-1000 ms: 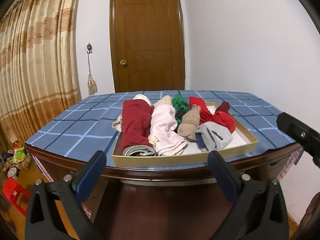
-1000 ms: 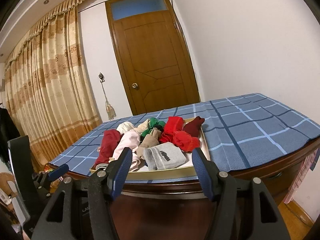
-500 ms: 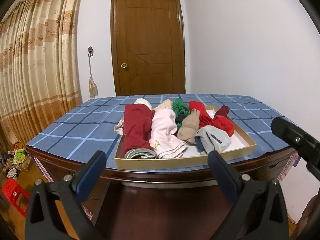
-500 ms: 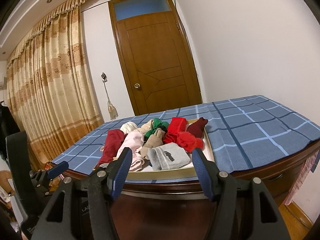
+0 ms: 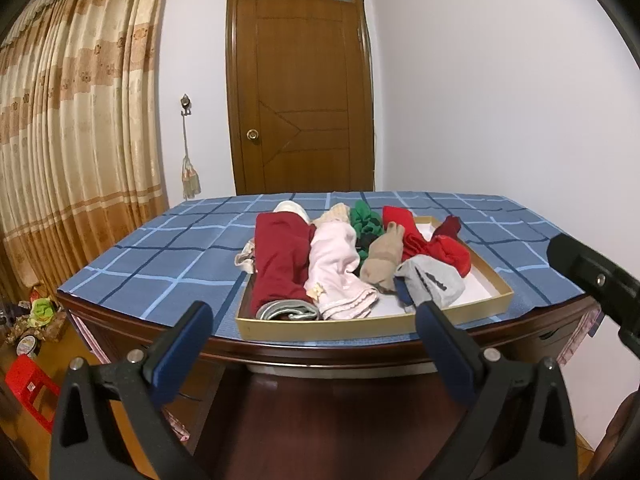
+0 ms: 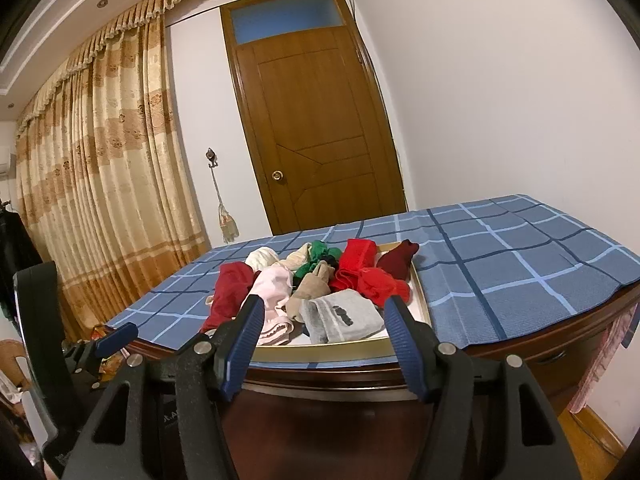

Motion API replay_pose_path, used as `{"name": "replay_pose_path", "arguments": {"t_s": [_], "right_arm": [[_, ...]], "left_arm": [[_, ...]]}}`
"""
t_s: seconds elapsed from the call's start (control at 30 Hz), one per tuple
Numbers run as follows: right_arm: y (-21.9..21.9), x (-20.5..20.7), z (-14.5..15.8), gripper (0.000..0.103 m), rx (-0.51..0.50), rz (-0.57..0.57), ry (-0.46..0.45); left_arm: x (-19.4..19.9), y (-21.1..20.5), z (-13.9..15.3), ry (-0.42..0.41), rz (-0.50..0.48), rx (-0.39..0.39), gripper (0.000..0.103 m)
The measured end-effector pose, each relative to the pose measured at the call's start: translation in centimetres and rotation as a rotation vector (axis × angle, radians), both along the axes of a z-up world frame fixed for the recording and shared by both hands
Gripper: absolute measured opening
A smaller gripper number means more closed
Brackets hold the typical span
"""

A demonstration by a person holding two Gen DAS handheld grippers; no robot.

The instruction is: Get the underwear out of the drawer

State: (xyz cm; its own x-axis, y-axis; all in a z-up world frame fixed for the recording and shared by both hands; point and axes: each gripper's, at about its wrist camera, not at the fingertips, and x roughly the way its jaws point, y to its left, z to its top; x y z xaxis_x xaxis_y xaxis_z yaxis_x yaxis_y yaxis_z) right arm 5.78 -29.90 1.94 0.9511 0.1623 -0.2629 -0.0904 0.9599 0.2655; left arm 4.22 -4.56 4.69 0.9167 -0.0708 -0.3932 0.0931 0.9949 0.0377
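My left claw: jaws spread wide, holding nothing, short of the table.
My right claw: half spread, nothing between its pads.
Underwear: rolled pieces inside the shallow tray on the checked tablecloth.

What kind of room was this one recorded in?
Probably a bedroom in a home: a wooden door, long gold curtains, and a shallow tray of folded underwear on a table under a blue checked cloth.

Right tongs gape empty before the drawer of folded underwear.
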Motion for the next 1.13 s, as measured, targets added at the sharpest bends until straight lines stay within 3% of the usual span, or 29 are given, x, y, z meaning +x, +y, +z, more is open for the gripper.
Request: {"name": "replay_pose_path", "arguments": {"t_s": [0.73,0.93,1.13], "right_arm": [[0.5,-0.6,0.3,0.065,-0.019,-0.002,-0.019],[0.3,-0.5,0.1,0.065,-0.009,-0.003,-0.007],[0.3,-0.4,0.1,0.065,-0.015,-0.003,-0.004]], "left_arm": [[-1.1,0.2,1.2,-0.074,0.020,0.010,0.103],[-0.6,0.4,0.9,-0.023,-0.014,-0.026,0.103],[-0.6,0.1,0.6,-0.023,-0.013,-0.007,0.103]]}}
